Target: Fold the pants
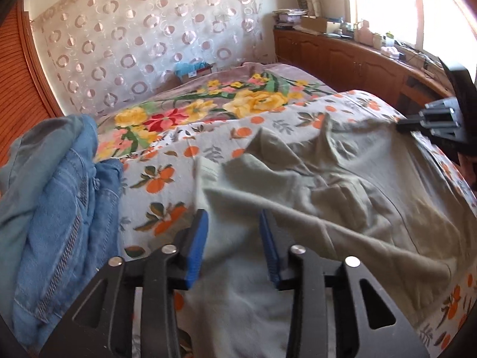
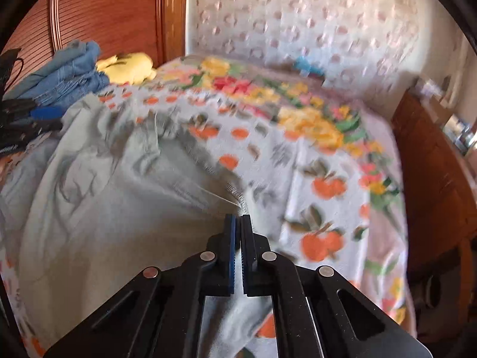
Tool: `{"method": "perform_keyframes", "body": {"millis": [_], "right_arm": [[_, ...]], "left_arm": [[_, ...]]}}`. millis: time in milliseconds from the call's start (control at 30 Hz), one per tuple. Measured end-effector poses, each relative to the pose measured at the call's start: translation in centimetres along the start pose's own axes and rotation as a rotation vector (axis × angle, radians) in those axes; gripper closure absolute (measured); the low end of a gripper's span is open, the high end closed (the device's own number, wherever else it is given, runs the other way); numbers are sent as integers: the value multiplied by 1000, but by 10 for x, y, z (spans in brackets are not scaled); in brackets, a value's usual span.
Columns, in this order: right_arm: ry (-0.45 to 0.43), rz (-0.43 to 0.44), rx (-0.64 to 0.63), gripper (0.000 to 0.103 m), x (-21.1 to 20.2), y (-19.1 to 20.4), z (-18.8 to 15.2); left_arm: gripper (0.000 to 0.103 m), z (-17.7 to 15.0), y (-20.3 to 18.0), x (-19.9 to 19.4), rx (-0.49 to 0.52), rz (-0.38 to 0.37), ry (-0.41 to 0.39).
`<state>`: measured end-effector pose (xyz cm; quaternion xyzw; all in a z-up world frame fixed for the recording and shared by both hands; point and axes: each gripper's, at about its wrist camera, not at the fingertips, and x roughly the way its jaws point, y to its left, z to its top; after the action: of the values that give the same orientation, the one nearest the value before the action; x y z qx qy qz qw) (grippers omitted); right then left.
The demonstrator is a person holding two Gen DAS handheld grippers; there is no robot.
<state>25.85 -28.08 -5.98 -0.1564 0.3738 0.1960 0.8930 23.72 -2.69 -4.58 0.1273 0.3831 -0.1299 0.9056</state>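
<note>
**Pale green pants half-spread on the bed**

Crumpled pale grey-green cotton pants lying across the orange-fruit print bedsheet, wrinkled and not flat. Left gripper hovering over the near edge of the cloth – blue-padded fingers spread apart, fabric below but nothing pinched. Right gripper at the far side, fingers pressed together on a fold of the pants near the stitched hem, cloth trailing out underneath. Heap of blue denim jeans just beside on the left, yellow floral blanket further back – right wrist view pretty blurry.
</note>
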Motion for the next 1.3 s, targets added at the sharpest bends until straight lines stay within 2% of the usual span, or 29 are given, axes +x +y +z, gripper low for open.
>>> {"method": "perform_keyframes", "body": {"millis": [200,233,300,400,533,700,867,1100,1300], "right_arm": [[-76,-57,85,101,-9,-12,13],[-76,-89,97,101,-6,-12,12],[-43,-159,116,101,6,-12,12],[8,-180,152,100,27,-12,10],[50,-146,152,97,37,-5,9],[0,-88,193,87,1,-2,-4],[-31,11,171,83,-48,17,-43],[8,117,106,78,-91,47,-96],[58,104,6,77,-96,65,-109]], "left_arm": [[57,-12,-3,0,-6,-13,19],[57,-15,-3,1,-6,-13,26],[57,-19,-4,1,-7,-16,32],[57,-22,-6,0,-13,-18,36],[57,-26,-10,-14,-16,-30,17],[57,-35,-17,-42,-24,-63,-15],[57,-48,-29,-65,-28,-96,-30],[57,-70,-65,-81,-11,-163,-11],[57,-88,-81,-81,2,-171,29]]}}
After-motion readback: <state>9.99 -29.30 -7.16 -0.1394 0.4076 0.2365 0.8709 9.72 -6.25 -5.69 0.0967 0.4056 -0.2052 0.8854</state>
